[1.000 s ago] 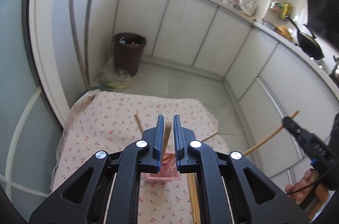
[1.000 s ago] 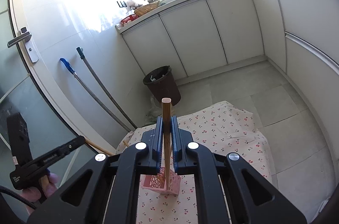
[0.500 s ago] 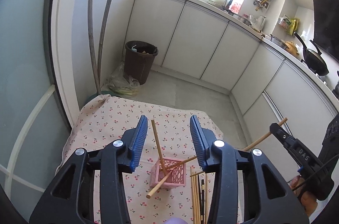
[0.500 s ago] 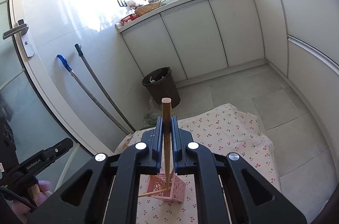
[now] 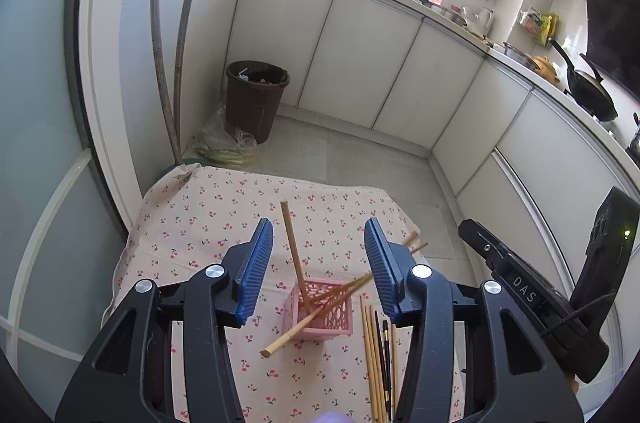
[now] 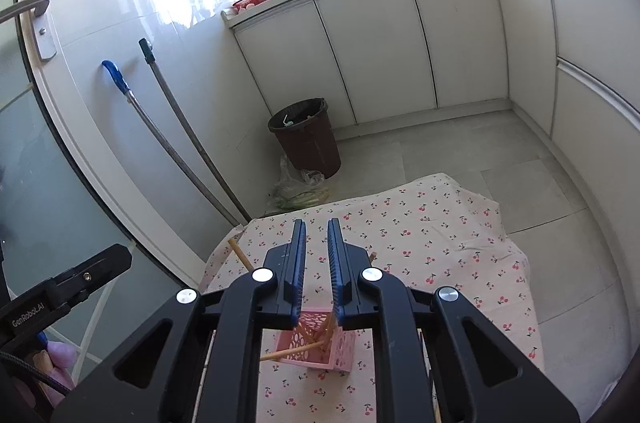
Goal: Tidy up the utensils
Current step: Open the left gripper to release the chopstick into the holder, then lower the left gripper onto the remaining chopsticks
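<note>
Wooden chopsticks, pink perforated square basket, cherry-print cloth

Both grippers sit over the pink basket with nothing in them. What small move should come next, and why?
Probably send the left gripper, jaws opening and empty, down to the loose chopsticks lying on the cloth beside the pink basket. Several chopsticks already lean in the basket; those are still outside it.
</note>
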Tool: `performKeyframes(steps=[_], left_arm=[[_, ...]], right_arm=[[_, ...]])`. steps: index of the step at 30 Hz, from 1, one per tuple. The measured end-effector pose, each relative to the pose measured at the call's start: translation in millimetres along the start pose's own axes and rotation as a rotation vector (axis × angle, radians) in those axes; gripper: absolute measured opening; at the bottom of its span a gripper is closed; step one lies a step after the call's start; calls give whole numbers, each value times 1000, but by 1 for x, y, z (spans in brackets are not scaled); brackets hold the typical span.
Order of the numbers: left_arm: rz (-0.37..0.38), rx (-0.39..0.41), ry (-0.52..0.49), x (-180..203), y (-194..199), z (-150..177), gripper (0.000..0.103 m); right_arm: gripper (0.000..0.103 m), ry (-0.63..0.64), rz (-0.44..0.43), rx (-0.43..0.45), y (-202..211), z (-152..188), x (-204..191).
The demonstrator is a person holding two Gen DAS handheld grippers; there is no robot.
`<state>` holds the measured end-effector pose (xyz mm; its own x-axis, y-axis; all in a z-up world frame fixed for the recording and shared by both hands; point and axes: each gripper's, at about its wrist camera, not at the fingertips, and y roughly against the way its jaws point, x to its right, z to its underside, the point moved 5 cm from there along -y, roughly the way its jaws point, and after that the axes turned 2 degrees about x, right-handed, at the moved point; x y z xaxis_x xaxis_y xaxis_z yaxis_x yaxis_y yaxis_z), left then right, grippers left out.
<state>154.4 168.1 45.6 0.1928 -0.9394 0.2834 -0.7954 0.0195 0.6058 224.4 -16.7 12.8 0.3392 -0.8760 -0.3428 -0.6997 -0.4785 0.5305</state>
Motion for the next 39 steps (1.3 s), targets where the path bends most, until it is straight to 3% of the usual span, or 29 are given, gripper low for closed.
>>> performKeyframes(steps=[1,3,7,15,18,23,26,31,32,34,39], left_arm=[[4,-8,-3,2,-1,3,49],[10,-24,-16,8,-3,8,52],[-1,-37,-55,23,-5,23,59],[-1,-87,-127,48,-13,50,67],[10,-94,-137,57,-15,60,77],[19,-125,-158,72,-21,75,81],[27,-142,-160,82,-26,83,90],[94,-326,-179,100,-55,110,96],[101,-368,-187,103,-63,119,96],[99,-441,-218,109,-79,136,96],[64,-588,-246,116,-122,180,96]], right_arm=[[17,11,0,-7,2,1,-1],[41,33,14,-12,8,6,-1],[43,75,60,-27,22,18,6],[77,63,176,-34,53,40,53],[82,52,226,-36,61,46,75],[84,47,288,-45,74,53,105],[84,62,314,-40,85,55,118],[85,79,291,-55,116,48,129],[89,72,277,-52,122,46,131],[95,51,240,-47,136,46,136],[96,-70,245,-135,121,65,171]])
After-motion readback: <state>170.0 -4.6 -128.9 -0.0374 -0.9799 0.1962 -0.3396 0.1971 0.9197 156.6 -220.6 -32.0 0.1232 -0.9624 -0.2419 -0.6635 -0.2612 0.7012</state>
